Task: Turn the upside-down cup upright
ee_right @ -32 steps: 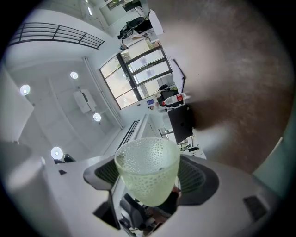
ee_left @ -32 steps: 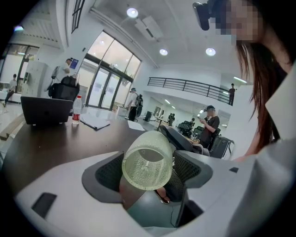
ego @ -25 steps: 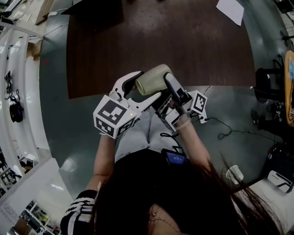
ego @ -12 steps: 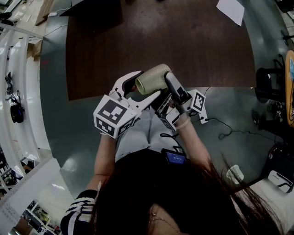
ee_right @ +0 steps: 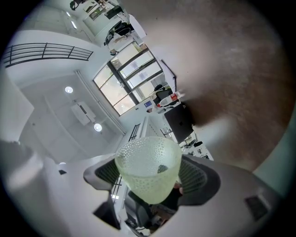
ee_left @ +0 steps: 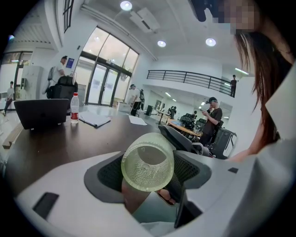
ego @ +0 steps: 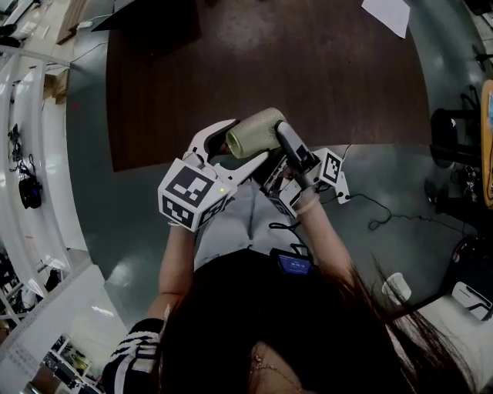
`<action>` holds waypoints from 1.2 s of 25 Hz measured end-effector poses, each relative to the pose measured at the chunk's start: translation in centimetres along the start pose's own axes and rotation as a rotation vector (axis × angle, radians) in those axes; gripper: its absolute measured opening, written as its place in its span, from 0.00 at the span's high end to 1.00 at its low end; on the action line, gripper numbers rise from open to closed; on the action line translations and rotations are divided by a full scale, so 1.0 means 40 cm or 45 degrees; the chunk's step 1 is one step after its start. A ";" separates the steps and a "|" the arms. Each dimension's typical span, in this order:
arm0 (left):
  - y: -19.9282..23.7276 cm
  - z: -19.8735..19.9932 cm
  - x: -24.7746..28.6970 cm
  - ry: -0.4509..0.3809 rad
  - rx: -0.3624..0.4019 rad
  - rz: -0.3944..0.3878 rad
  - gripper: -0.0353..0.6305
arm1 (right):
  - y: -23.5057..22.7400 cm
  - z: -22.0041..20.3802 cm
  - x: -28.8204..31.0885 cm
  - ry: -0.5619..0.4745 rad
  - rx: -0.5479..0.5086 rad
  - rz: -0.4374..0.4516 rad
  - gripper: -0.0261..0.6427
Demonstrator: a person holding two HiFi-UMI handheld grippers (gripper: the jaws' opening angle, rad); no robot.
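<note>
A pale green, pebbled translucent cup (ego: 256,132) is held in the air, lying roughly on its side over the near edge of the dark table (ego: 269,69). My left gripper (ego: 248,141) reaches in from the left, and its white jaws stand wide around one end of the cup. My right gripper (ego: 269,142) comes from the right; one dark finger (ego: 293,148) lies along the cup's side. In the left gripper view the cup (ee_left: 148,162) sits between the pads of the left gripper (ee_left: 148,169), round end toward the camera. The right gripper (ee_right: 150,178) also has its pads pressed on the cup (ee_right: 148,173).
A white sheet of paper (ego: 385,15) lies at the table's far right corner. A closed laptop (ee_left: 40,113) and a water bottle (ee_left: 74,107) stand at the far end. A cable (ego: 377,215) trails on the grey floor to the right. Several people stand in the hall behind.
</note>
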State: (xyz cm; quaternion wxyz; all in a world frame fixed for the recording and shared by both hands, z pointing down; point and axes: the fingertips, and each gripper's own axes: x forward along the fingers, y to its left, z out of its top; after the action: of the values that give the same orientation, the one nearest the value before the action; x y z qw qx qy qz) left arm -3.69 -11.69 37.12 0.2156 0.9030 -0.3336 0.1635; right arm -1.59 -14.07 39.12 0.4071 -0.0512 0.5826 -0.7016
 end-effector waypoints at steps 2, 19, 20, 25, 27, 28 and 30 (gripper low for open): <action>0.000 -0.003 0.009 0.002 -0.002 0.004 0.46 | -0.002 0.008 -0.006 0.000 -0.001 -0.004 0.39; 0.081 0.004 0.034 0.095 0.053 0.160 0.46 | -0.015 0.114 -0.075 -0.096 -0.116 -0.150 0.40; 0.088 -0.002 0.033 0.116 0.067 0.170 0.46 | -0.017 0.117 -0.078 -0.100 -0.135 -0.163 0.40; 0.110 -0.038 0.036 0.237 0.140 0.197 0.46 | -0.019 0.121 -0.087 -0.112 -0.153 -0.176 0.40; 0.114 -0.050 0.041 0.280 0.167 0.202 0.46 | -0.018 0.122 -0.091 -0.110 -0.178 -0.188 0.40; 0.115 -0.053 0.048 0.300 0.176 0.204 0.46 | -0.016 0.125 -0.094 -0.107 -0.190 -0.196 0.40; 0.122 -0.060 0.061 0.336 0.191 0.212 0.46 | -0.016 0.132 -0.099 -0.102 -0.205 -0.211 0.43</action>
State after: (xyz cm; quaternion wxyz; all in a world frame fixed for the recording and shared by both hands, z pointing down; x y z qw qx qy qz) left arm -5.59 -15.12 41.61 0.1750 0.8566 -0.3630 0.3224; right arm 3.60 -15.67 42.96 0.3654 -0.1597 0.6140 -0.6811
